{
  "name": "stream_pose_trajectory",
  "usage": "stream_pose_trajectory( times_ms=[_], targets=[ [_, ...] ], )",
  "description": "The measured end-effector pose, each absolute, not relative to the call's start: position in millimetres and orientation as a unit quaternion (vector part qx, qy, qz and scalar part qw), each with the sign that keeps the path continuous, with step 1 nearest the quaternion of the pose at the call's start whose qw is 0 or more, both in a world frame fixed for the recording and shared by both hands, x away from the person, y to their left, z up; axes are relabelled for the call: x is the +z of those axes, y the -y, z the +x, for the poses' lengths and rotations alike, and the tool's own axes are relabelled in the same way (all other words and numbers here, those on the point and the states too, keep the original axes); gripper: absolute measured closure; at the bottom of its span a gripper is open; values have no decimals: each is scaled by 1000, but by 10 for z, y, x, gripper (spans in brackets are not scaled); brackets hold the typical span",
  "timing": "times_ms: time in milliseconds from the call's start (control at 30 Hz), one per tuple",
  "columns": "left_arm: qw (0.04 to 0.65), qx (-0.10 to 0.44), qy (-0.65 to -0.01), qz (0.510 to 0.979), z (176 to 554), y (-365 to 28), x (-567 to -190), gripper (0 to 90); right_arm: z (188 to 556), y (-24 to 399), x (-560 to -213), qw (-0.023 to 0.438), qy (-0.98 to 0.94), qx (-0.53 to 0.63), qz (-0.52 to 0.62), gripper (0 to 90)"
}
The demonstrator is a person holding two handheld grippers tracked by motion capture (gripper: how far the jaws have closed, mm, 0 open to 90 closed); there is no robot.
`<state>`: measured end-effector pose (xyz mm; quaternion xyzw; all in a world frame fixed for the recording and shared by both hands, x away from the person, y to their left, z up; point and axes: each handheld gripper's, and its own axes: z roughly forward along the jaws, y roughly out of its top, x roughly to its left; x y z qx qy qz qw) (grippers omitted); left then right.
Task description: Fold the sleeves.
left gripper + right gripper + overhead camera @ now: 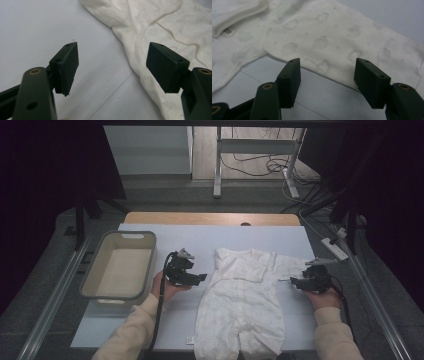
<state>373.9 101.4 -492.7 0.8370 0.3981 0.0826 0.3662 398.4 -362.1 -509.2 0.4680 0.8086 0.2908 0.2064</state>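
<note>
A white baby romper (240, 305) lies flat on the white table cover (150, 330), its legs toward the near edge. To the left of its body, my left gripper (202, 278) stands open. In the left gripper view that gripper (113, 46) has bare cover between its jaws, and the romper's edge (162, 27) runs past the right jaw. My right gripper (292, 281) is open at the romper's right sleeve. In the right gripper view it (328, 61) hovers just before the sleeve's hem (324, 32). A small label (228, 31) shows at the neckline.
An empty grey plastic basket (120, 236) stands at the table's left side. A power strip (336, 248) lies off the right edge. Cables and a desk frame (218, 165) are on the floor beyond the far edge.
</note>
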Motion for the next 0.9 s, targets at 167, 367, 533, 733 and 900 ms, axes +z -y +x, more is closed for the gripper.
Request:
stream_pose_trajectory(
  times_ms=[167, 367, 533, 733, 900],
  targets=[
    [365, 82, -399, 837, 3741, -1014, -4932, 265, 4066, 3619, -5069, 218, -811, 273, 468, 371],
    [363, 81, -399, 838, 3738, -1013, -4947, 265, 4133, 3648, -5073, 195, -808, 275, 483, 533],
    [360, 84, -398, 840, 3733, -1004, -4953, 265, 4132, 3600, -5056, 193, -813, 270, 478, 776],
    [360, 85, -397, 840, 3731, -999, -4953, 265, 4136, 3589, -5042, 192, -815, 277, 472, 885],
    [359, 85, -396, 841, 3736, -1005, -4953, 265, 4072, 3466, -4868, 215, -814, 311, 441, 886]
  ],
)
